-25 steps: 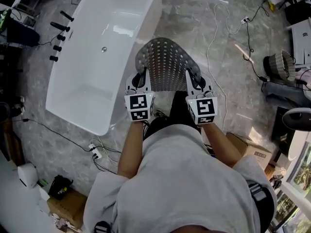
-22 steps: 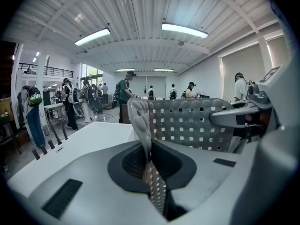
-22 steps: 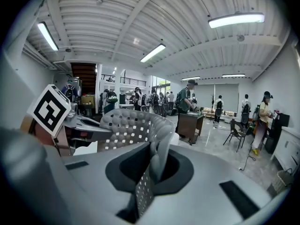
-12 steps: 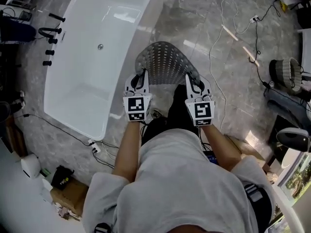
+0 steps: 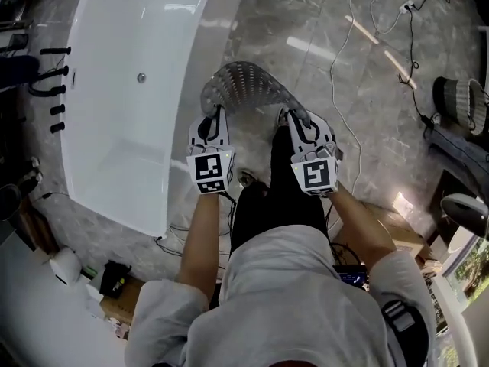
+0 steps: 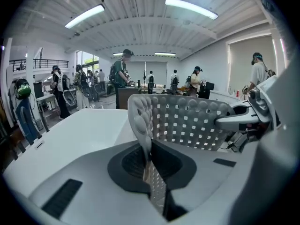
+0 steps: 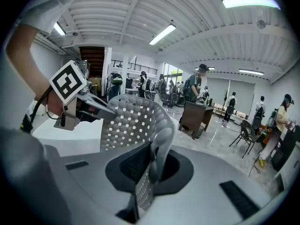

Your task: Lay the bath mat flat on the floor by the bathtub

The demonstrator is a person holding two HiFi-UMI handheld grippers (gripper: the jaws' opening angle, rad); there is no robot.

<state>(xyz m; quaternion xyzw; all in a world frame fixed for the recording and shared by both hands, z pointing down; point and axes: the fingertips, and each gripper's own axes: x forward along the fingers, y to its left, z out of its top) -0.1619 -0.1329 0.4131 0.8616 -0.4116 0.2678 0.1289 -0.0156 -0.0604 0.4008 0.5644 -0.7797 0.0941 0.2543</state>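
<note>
A grey perforated rubber bath mat [image 5: 246, 82] hangs stretched between my two grippers above the marble floor, just right of the white bathtub [image 5: 122, 98]. My left gripper [image 5: 216, 113] is shut on the mat's left near corner; in the left gripper view the mat [image 6: 187, 121] rises from between its jaws. My right gripper [image 5: 294, 118] is shut on the right near corner, and the mat [image 7: 136, 121] curves away from its jaws in the right gripper view. The mat bows upward, its far edge curling down.
Grey marble floor [image 5: 306, 29] spreads right of the tub, crossed by a white cable [image 5: 336, 75]. A black tap set [image 5: 53, 82] stands at the tub's left. Cardboard boxes [image 5: 390, 232] and clutter lie near my feet. People stand far off in the room.
Both grippers have sunk with the mat towards the floor beside the tub. The mat, first seen broad and flat, now bows and looks foreshortened. The tub has shifted left in view.
</note>
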